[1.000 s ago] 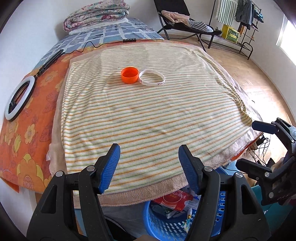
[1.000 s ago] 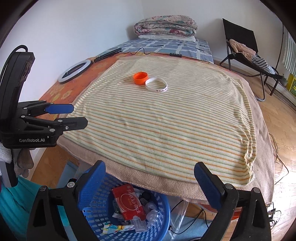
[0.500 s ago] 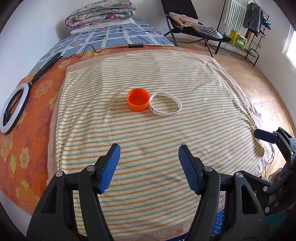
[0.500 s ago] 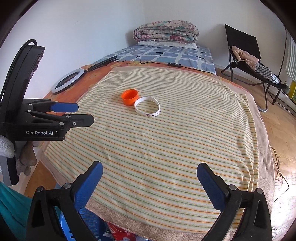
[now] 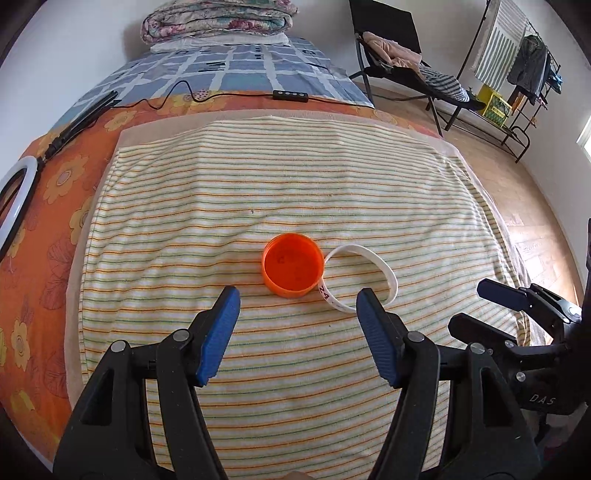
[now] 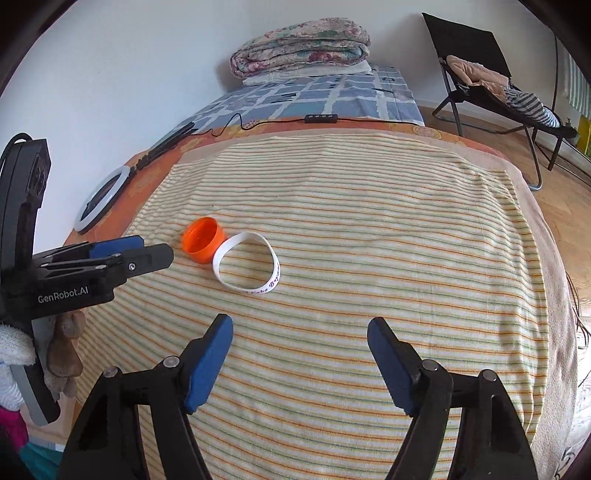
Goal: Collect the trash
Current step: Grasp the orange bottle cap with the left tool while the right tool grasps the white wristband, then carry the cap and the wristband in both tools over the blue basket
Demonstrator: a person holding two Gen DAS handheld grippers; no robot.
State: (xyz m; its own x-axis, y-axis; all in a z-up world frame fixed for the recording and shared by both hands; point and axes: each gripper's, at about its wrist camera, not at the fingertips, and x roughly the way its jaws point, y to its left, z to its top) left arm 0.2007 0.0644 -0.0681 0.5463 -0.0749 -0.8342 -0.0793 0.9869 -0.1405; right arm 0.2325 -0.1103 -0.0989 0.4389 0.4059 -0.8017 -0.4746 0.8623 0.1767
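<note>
An orange plastic cap [image 5: 292, 268] lies open side up on the striped towel [image 5: 295, 177], touching a white wristband [image 5: 354, 248] on its right. My left gripper [image 5: 297, 295] hovers just short of the cap, open, with nothing between its blue pads. In the right wrist view the cap [image 6: 202, 240] and the wristband [image 6: 255, 291] lie ahead and to the left of my right gripper [image 6: 299, 321]. Its jaws are closing with only bare towel between them. The left gripper [image 6: 155, 248] shows at that view's left edge, and the right gripper [image 5: 469, 303] at the other view's right edge.
A white ring light [image 5: 14, 199] and its black stand lie on the orange flowered sheet at the left. A black cable with a remote [image 5: 290, 95] crosses the bed behind the towel. A folded quilt [image 5: 218, 16] sits at the bed's far end. A black chair [image 5: 399, 66] stands on the wooden floor.
Both grippers have moved forward over the bed toward the cap and the wristband. The blue basket at the bed's near edge has dropped out of view. The right jaws have narrowed.
</note>
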